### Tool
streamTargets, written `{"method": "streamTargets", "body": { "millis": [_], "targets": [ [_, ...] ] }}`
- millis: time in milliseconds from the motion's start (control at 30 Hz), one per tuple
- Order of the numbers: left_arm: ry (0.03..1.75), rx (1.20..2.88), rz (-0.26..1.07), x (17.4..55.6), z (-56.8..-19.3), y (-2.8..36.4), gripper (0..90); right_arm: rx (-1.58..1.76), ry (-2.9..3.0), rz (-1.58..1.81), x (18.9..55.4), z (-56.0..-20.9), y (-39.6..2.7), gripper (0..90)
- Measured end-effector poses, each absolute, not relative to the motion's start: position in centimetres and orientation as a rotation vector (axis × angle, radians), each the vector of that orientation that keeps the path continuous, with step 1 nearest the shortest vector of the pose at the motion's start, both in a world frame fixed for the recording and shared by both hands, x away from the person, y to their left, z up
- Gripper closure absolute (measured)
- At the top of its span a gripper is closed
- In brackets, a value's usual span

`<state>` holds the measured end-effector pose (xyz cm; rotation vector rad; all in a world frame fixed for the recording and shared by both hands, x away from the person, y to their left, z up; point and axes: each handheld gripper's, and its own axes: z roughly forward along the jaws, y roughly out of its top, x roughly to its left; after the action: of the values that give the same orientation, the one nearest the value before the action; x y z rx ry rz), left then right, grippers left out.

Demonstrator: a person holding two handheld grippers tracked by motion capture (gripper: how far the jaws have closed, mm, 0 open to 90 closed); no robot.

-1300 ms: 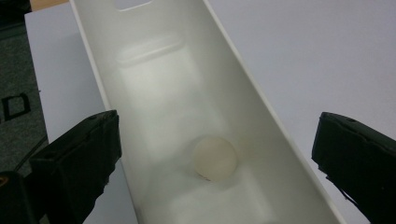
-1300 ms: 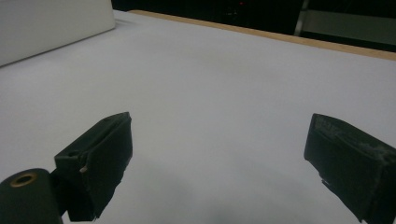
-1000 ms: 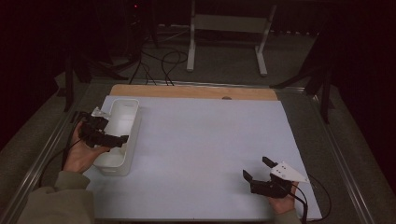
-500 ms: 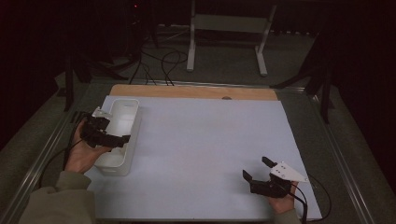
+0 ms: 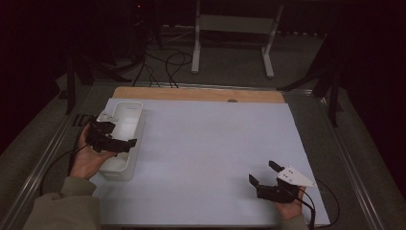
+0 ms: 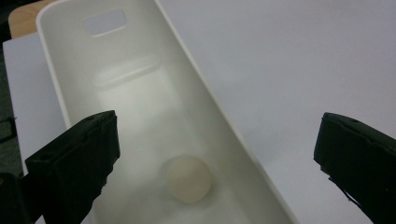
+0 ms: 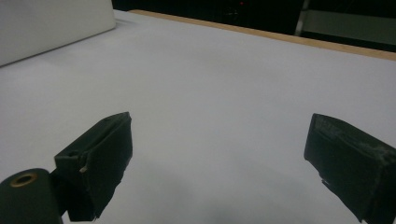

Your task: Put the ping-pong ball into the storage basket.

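Left tongs (image 5: 125, 143) hang over the white bin (image 6: 140, 93), jaws spread wide, gripping nothing. One pale ball (image 6: 189, 178) sits on the bin floor directly below and between those jaws, at the bin's near end. The bin's long axis runs away from the person. Right tongs (image 5: 263, 175), also wide open and empty, rest well apart on the table (image 5: 215, 143). One bin, one ball; the left hand is nearer.

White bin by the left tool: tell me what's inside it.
The white bin holds one pale round ball on its floor. The near end is hidden behind the left tool, whose jaws are open.
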<state>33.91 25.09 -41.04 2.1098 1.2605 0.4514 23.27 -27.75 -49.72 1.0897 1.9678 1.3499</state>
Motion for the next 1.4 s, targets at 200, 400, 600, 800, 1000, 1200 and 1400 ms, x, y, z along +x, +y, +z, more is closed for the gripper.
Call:
{"method": "streamTargets", "body": {
  "millis": [200, 400, 600, 800, 1000, 1200, 1400],
  "targets": [
    [1.236, 2.106, 0.451, 33.8, -41.1, 24.7, 0.9, 1.086, 1.967, 1.351, 23.2, -49.7, -27.8, 7.4],
    [1.219, 2.105, 0.448, 33.6, -41.2, 24.2, 0.8, 1.087, 1.966, 1.352, 23.2, -49.7, -27.8, 7.4],
    [1.195, 2.099, 0.454, 33.4, -41.4, 23.8, 0.5, 1.085, 1.965, 1.352, 23.2, -49.7, -27.8, 7.4],
    [1.185, 2.088, 0.451, 33.2, -41.8, 23.5, 0.4, 1.084, 1.966, 1.354, 23.2, -49.7, -27.8, 7.4],
    [1.155, 2.067, 0.44, 32.9, -42.1, 23.3, 0.1, 1.084, 1.964, 1.357, 23.3, -49.7, -27.8, 7.4],
    [1.125, 2.046, 0.436, 32.6, -42.5, 23.2, 0.1, 1.083, 1.965, 1.359, 23.3, -49.7, -27.8, 7.4],
    [1.097, 2.033, 0.435, 32.2, -42.6, 23.0, 0.0, 1.083, 1.965, 1.359, 23.3, -49.7, -27.8, 7.4]
  ]
}}
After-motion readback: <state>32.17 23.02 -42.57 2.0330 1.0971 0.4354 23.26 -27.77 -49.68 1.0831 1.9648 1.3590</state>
